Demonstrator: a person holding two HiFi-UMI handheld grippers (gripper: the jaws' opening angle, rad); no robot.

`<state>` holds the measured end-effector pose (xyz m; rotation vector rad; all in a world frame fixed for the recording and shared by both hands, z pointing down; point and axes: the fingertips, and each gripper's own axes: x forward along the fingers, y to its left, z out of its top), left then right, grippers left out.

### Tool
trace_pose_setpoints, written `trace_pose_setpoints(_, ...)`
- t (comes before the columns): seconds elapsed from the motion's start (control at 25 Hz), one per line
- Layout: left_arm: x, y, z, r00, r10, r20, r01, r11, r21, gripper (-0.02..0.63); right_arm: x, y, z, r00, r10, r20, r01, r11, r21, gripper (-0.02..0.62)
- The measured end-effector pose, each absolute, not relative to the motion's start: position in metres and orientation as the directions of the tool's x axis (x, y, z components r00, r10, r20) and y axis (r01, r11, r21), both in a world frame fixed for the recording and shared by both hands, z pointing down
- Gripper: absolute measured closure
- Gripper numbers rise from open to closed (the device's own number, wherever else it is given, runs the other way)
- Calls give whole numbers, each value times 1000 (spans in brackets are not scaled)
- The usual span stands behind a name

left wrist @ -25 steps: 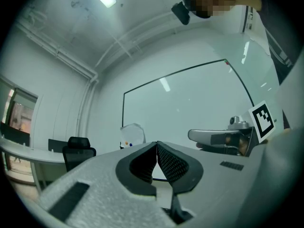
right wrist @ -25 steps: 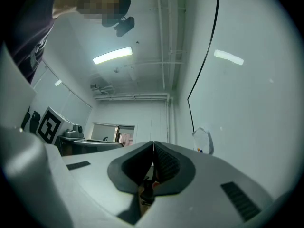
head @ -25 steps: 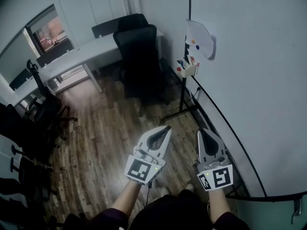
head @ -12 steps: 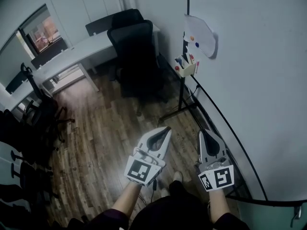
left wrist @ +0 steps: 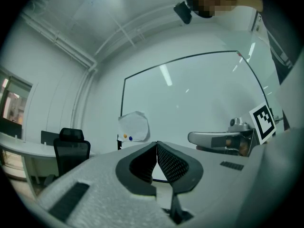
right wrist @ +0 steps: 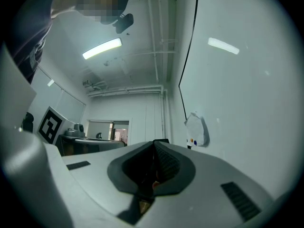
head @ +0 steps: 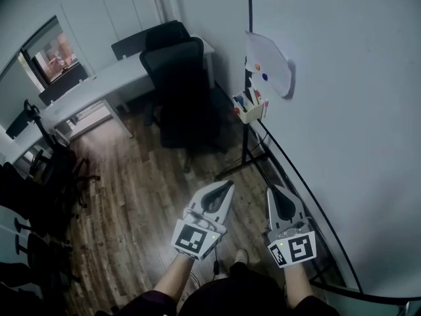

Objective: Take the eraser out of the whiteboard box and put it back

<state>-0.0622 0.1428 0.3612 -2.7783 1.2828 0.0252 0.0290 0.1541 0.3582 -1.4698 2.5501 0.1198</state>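
Wood floor [head: 145,196] under desk [head: 99,84], chair [head: 181,91], whiteboard box [head: 250,112].

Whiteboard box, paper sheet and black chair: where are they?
whiteboard box [head: 252,114], head view, its front wall.
paper sheet [head: 273,58], head view, its white middle.
black chair [head: 177,78], head view, its backrest.

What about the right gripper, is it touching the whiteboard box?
Apart. Head view shows the right gripper well short of the whiteboard box, a wide gap between them.

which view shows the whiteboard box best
The head view: the box hangs at the whiteboard's edge, its open top visible. Both gripper views show only the paper above it, not the box.
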Motion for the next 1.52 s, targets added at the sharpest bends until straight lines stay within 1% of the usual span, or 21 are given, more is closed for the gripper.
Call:
trace_pose_setpoints(0.24, -47, 113, 360, 636, -770, -43, -770, -632, -82, 601, 39, 125, 358, -510, -833, -214, -848, 529, -39, 592)
trace_pose_setpoints(0.4, -42, 97, 364, 638, -769, -39, -767, -630, -124, 601, 46, 108, 358, -516, -828, -220, -842, 537, -48, 591)
trace_pose_setpoints(0.6, -39, 77, 371, 624, -781, -16, -780, -622, -76, 601, 51, 88, 365, -520, -828, -211, -838, 542, -58, 591)
trace_pose_setpoints(1.2, -40, -1, 381, 640, -769, -7, -767, -638, -61, 601, 47, 16, 375, -513, -836, -195, -843, 534, -69, 592)
trace_pose_setpoints(1.52, -44, -58, 388, 678, -735, -15, -735, -676, -57, 601, 41, -34, 380, -474, -863, -172, -870, 490, -61, 592)
